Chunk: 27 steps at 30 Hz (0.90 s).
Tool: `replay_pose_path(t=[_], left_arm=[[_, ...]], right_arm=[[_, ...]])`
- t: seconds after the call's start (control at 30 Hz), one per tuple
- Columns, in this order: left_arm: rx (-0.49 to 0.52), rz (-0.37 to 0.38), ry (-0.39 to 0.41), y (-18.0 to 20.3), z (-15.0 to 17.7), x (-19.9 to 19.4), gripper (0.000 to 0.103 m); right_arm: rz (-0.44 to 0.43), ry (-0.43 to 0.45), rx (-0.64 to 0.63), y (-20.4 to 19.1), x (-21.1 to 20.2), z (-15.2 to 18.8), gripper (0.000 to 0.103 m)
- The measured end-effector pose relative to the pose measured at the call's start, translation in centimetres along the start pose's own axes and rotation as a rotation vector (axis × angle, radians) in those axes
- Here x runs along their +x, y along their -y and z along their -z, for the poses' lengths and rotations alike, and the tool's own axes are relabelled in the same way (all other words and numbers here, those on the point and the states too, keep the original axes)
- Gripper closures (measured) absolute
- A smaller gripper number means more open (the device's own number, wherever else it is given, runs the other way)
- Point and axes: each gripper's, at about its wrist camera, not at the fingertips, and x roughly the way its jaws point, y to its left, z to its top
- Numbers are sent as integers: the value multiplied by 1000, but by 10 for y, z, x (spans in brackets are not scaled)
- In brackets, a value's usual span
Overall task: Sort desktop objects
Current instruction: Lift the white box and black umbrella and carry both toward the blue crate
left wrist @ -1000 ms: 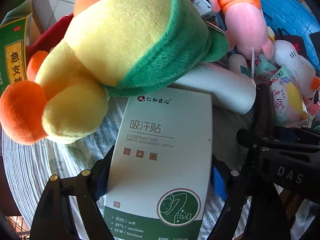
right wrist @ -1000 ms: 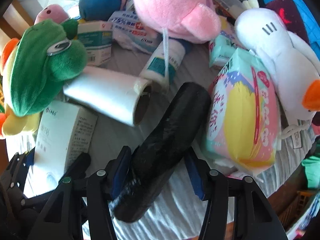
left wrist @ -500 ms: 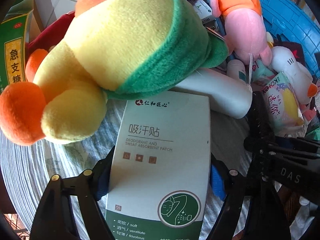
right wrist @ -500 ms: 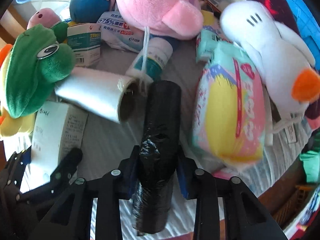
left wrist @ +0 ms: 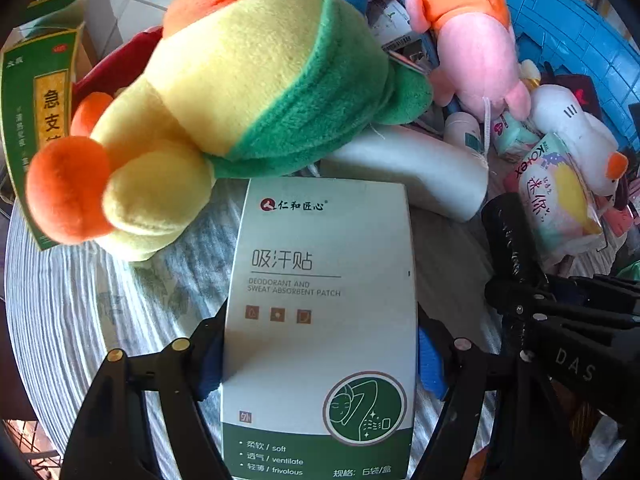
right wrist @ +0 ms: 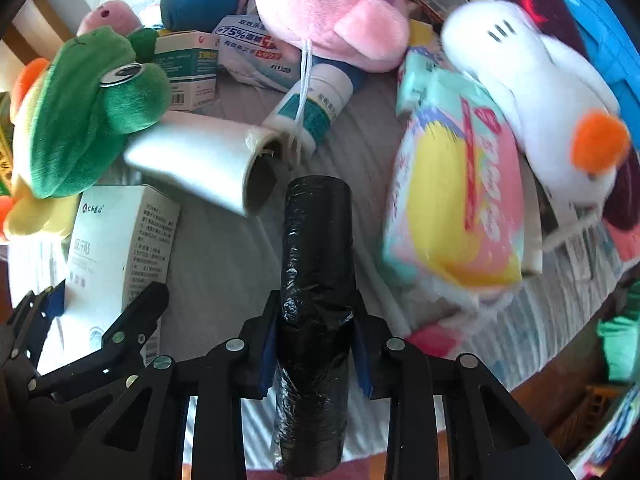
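Left gripper (left wrist: 320, 356) clamps the patch box (left wrist: 320, 320); right gripper (right wrist: 314, 354) pinches the black roll (right wrist: 316, 300) (lengthwise between fingers).

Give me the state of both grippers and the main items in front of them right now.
left gripper: shut on the white patch box
white patch box: gripped by its sides, front face up
right gripper: shut on the black bag roll
black bag roll: clamped mid-length, pointing away
white film roll: lying on its side, open core visible
pill bottle: tipped over
frog plush: lying against the box's far edge
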Motion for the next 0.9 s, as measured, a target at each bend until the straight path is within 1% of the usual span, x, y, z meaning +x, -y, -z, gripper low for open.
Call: replay_pose_path(t=[0.13, 0.27, 0.33, 0.37, 0.4, 0.43, 0.47, 0.5, 0.53, 0.57, 0.6, 0.63, 0.67, 0.7, 0.77, 0.83, 0.9], left_arm=[[17, 1, 35, 3, 7, -32, 27], [1, 7, 80, 7, 8, -66, 27], [-5, -4, 108, 59, -12, -78, 27], [-8, -12, 121, 88, -34, -75, 27], [-8, -20, 134, 84, -59, -59, 27], [-12, -25, 147, 79, -47, -69, 27], [-18, -29, 163, 81, -49, -77, 27], [-20, -34, 176, 85, -52, -80, 27], [-21, -43, 190, 88, -53, -83, 27], [-23, -47, 199, 84, -47, -85, 27], [-26, -52, 208, 87, -48, -90, 27], [-28, -60, 214, 90, -46, -93, 27], [-32, -70, 221, 96, -45, -86, 27], [-37, -78, 228, 99, -47, -88, 27], [-49, -94, 238, 107, -52, -88, 27], [-67, -109, 249, 107, -51, -97, 27], [-79, -121, 254, 107, -52, -96, 27]], right_arm=[[-28, 43, -30, -6, -25, 4, 73], [-67, 115, -55, -11, -62, 0, 73], [-80, 153, -73, -13, -82, -3, 73], [-86, 167, -84, -10, -89, -6, 73], [-90, 178, -92, 3, -94, -8, 73], [-98, 193, -104, 23, -107, 2, 73], [-110, 210, -116, 33, -115, 5, 73], [-120, 225, -131, 34, -120, 2, 73], [-129, 237, -141, 38, -129, -10, 73], [-138, 249, -152, 50, -140, -16, 73], [-149, 262, -165, 50, -146, -15, 73], [-157, 272, -176, 50, -147, -10, 73], [-163, 281, -190, 50, -144, -7, 73], [-170, 289, -200, 41, -130, -8, 73], [-185, 302, -223, 41, -134, -13, 73], [-194, 308, -247, 42, -141, -14, 73], [-195, 314, -271, 44, -143, -17, 73]])
